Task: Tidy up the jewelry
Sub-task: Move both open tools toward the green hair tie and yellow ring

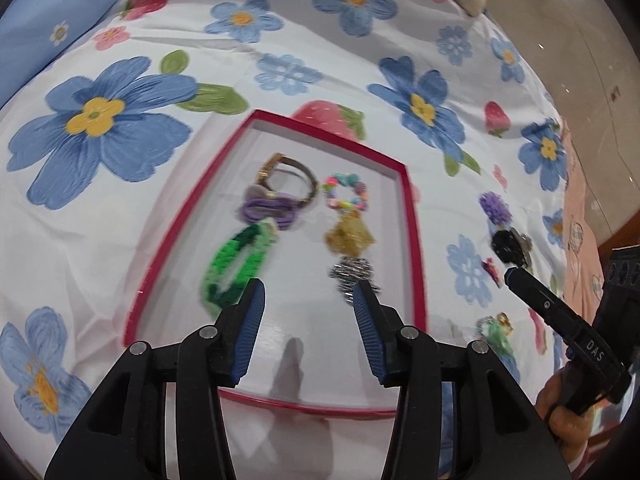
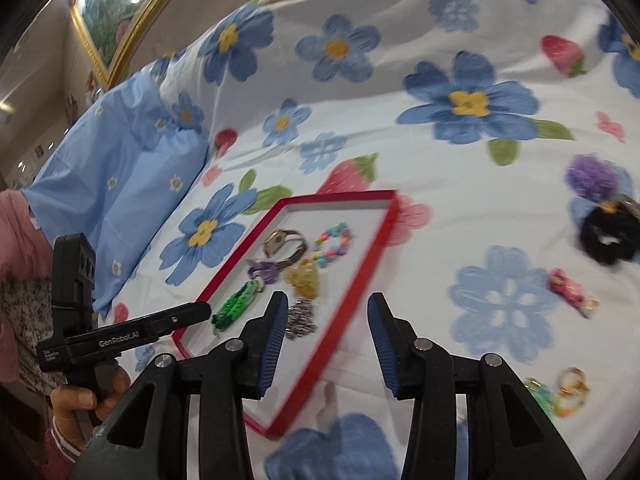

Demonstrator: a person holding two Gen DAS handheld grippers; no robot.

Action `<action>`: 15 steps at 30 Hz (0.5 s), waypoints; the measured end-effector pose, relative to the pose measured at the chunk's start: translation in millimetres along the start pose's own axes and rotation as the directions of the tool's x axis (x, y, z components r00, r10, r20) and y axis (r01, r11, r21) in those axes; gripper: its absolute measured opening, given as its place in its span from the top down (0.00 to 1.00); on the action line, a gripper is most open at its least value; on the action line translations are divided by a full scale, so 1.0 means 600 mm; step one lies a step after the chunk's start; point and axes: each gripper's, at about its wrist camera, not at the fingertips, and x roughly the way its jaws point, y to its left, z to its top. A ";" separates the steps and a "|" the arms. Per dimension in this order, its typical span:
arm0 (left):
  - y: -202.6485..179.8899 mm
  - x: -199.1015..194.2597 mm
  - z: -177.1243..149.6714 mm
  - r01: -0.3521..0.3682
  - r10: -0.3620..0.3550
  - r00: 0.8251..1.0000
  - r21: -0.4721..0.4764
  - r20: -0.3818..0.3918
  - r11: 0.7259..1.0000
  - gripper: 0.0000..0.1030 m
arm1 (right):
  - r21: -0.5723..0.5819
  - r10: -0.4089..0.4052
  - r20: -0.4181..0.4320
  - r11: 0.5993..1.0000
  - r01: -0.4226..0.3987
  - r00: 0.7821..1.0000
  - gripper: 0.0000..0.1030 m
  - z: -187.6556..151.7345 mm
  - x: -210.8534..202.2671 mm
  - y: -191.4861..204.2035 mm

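A red-rimmed white tray (image 1: 412,216) (image 2: 352,280) lies on the floral bedsheet. In it are a watch (image 1: 292,176) (image 2: 286,246), a purple bow clip (image 1: 268,210), a green braided band (image 1: 236,264) (image 2: 236,304), a colourful bead bracelet (image 1: 346,192) (image 2: 332,242), a yellow claw clip (image 1: 350,236) and a silver piece (image 1: 352,276) (image 2: 300,318). My left gripper (image 1: 308,300) is open and empty over the tray's near part. My right gripper (image 2: 328,314) is open and empty over the tray's right rim. Loose on the sheet are a purple scrunchie (image 2: 592,176), a black scrunchie (image 2: 608,236), a pink clip (image 2: 570,288) and rings (image 2: 568,390).
A blue pillow (image 2: 120,184) lies left of the tray. The bed's edge and the floor (image 1: 580,40) are to the right in the left wrist view. A framed picture (image 2: 116,12) hangs on the wall at the far left.
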 end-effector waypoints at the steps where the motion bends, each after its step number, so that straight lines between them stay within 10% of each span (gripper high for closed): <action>1: -0.007 0.000 -0.001 0.007 -0.007 1.000 0.008 -0.002 1.000 0.57 | 0.009 -0.009 0.008 1.000 0.009 1.000 0.57 -0.003 -0.010 -0.009; 15: -0.133 0.018 -0.031 0.090 -0.081 0.995 0.156 -0.063 0.984 0.57 | 0.155 -0.170 0.084 0.976 0.156 0.982 0.57 -0.048 -0.140 -0.147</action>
